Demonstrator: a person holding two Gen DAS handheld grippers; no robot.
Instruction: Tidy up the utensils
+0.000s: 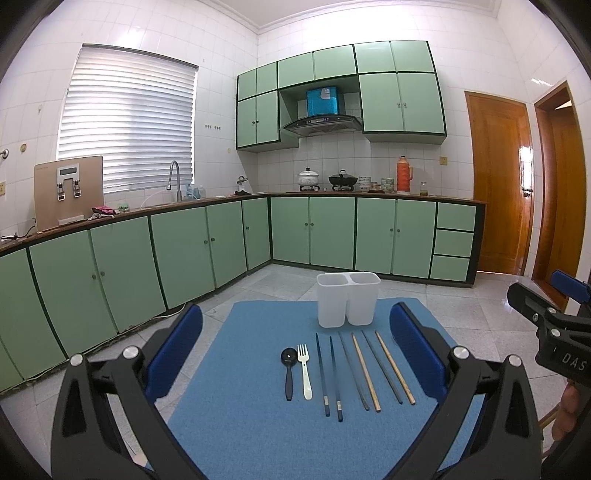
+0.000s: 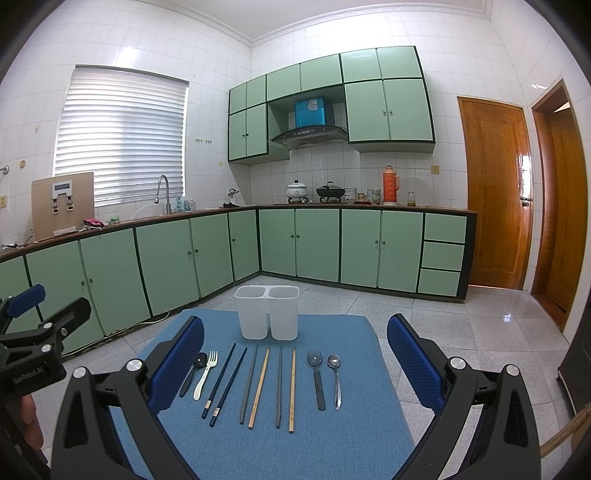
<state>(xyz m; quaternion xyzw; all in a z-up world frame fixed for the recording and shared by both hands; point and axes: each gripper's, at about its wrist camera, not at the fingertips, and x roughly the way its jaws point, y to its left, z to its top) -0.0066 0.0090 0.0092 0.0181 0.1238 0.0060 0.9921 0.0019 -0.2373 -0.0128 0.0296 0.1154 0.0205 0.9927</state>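
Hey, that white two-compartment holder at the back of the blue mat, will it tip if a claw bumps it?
Probably, somewhat. The white holder looks like thin plastic and both compartments look empty, so likely light. It stands taller than it is deep, so a bump near the rim might rock it. The blue mat looks textured, perhaps resisting sliding.

Six chopsticks point(image 2: 258, 386), three spoons point(image 2: 317, 378) (one steel), one fork point(image 2: 206, 373).

Daylight pours through the window blinds point(image 1: 127, 123) on the left, and the white wall tiles point(image 1: 369, 22) near the ceiling wash out in the brightness. The glossy wooden door point(image 2: 496, 192) and polished floor point(image 2: 506, 317) throw back glare. Both pictures are sharp, shadows faint, though the fisheye bends the cabinets and blackens the corners.
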